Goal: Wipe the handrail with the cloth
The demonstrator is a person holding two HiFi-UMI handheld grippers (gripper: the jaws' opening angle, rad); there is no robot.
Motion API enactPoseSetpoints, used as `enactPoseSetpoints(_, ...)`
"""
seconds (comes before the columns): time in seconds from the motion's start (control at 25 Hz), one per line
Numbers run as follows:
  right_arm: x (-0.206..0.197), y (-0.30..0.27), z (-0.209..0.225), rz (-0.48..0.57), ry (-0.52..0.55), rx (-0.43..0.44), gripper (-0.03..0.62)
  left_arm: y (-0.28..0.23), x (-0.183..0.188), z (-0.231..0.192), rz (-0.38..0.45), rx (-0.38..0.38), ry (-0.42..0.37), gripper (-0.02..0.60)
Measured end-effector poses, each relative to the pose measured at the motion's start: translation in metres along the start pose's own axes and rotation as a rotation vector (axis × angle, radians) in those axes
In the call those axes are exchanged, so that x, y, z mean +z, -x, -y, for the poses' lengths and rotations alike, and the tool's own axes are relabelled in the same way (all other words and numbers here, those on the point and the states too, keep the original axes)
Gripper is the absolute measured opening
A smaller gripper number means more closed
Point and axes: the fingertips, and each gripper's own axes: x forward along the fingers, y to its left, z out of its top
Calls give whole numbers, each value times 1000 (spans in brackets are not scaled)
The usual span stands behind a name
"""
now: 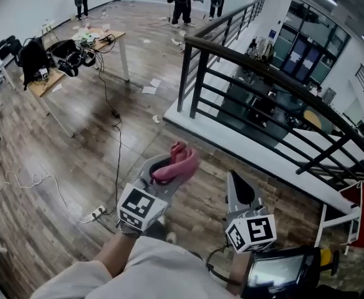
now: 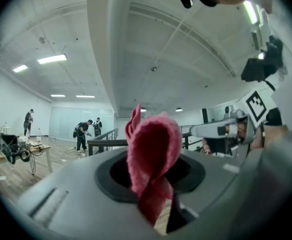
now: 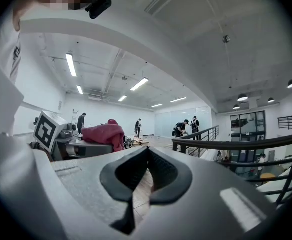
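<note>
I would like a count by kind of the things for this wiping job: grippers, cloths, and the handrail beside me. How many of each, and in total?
Grippers: 2 (left gripper, claw shut on the cloth; right gripper, claw shut and empty)
Cloths: 1 (pink cloth)
Handrails: 1 (black handrail)
Total: 4

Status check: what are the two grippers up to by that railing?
Status: left gripper shut on pink cloth; right gripper shut, empty. Ahead, black metal handrail, untouched. Nothing between.
</note>
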Motion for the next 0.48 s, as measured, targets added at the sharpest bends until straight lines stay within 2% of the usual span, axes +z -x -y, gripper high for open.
enactPoseSetpoints(0.12, 0, -12, 3, -4, 20, 5, 3, -13, -7, 1, -24, -44, -8, 144)
enactPoseSetpoints(0.28, 1, -26, 15, 0, 40, -7, 3, -32, -13, -12, -10, -57, 48, 145)
enactPoseSetpoints(0.48, 4, -55, 35, 1, 35, -23, 3, -59, -2, -30, 21, -79, 28, 143)
